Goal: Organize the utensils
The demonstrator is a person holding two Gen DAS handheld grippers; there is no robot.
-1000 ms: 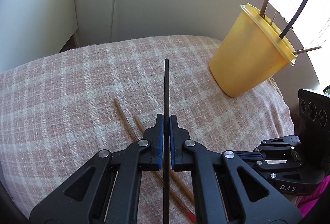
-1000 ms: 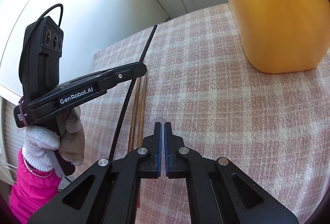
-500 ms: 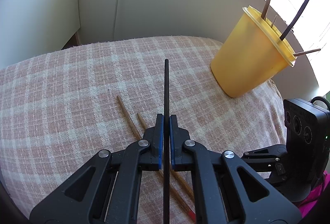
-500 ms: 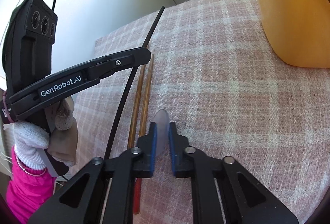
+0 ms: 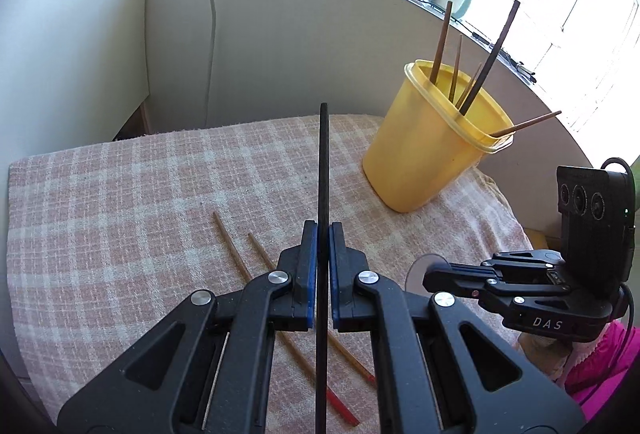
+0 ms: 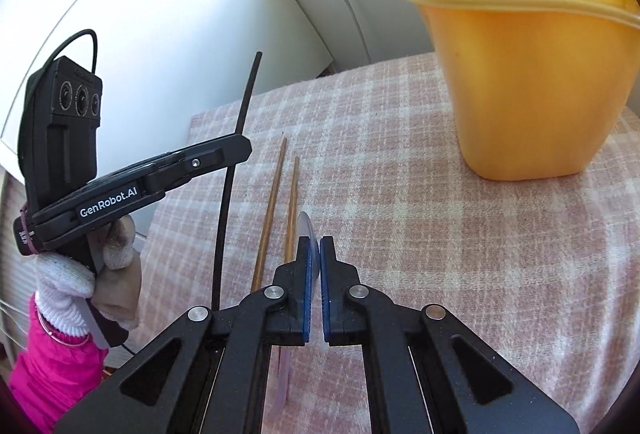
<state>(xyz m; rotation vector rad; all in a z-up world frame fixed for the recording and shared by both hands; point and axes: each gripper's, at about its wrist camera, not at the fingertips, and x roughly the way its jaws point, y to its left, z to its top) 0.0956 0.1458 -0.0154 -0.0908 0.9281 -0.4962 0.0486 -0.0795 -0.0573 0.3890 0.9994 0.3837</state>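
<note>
Black and thin, the chopstick (image 5: 323, 170) clamped in the left gripper (image 5: 323, 234) runs straight out toward twelve o'clock between the blue pads, with a long tail passing back under the jaws toward six. The jaws are pinched shut on it near its middle. The right gripper (image 6: 314, 254) has its jaws closed on a clear plastic spoon (image 6: 305, 230), whose rounded end pokes out at twelve o'clock while its handle trails down toward six.

Risks, as I judge them: the yellow plastic cup (image 5: 432, 150) sits at about two o'clock from the left jaws and already holds several sticks leaning at different angles. A long chopstick held mid-length can pivot in smooth pads, so its tip may catch the rim or jam against the leaning sticks and tip the light cup, which stands near the edge of the checked cloth (image 5: 120, 218). The spoon is thin and slick; a narrow grip on its edge could let it twist or slide out on the way over. Both grippers are close together, so heading for the cup at once could make them collide.

Two wooden chopsticks (image 6: 276, 194) lie on the surface, side by side, at eleven o'clock from the right jaws, not yet collected.
</note>
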